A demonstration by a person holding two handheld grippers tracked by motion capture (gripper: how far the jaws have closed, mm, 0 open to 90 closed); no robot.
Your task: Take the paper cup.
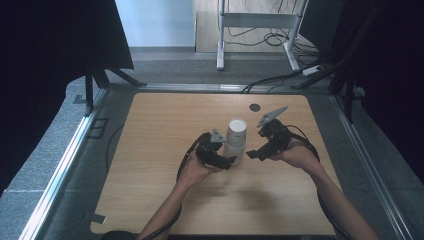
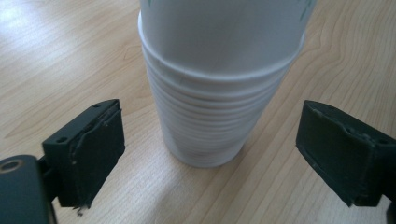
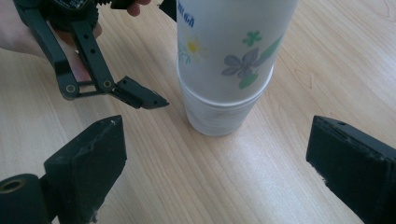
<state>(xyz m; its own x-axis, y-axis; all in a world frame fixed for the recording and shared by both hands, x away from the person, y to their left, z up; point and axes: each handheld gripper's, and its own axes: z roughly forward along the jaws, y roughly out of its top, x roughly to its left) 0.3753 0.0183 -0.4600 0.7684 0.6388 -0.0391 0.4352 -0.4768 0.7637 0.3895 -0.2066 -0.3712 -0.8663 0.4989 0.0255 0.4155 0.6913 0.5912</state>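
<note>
On the wooden desk [image 1: 165, 200], the left claw [image 1: 231, 161] sits at seven o'clock of the stack of paper cups [image 1: 235, 140], jaws spread wide on either side of its base, not touching it. The right claw [image 1: 254, 154] waits at four o'clock, equally wide open and empty. The upright stack stands mid-desk, its top cup flower-printed. A dark round hole [image 1: 255, 107] lies beyond at one o'clock.

The high view looks forward and down on the whole wooden table [image 1: 165, 200] from above. Both gripper views sit low and close over the tabletop, facing the same stack of paper cups [image 1: 236, 139] [image 2: 215, 93] [image 3: 229, 65] from opposite sides.
</note>
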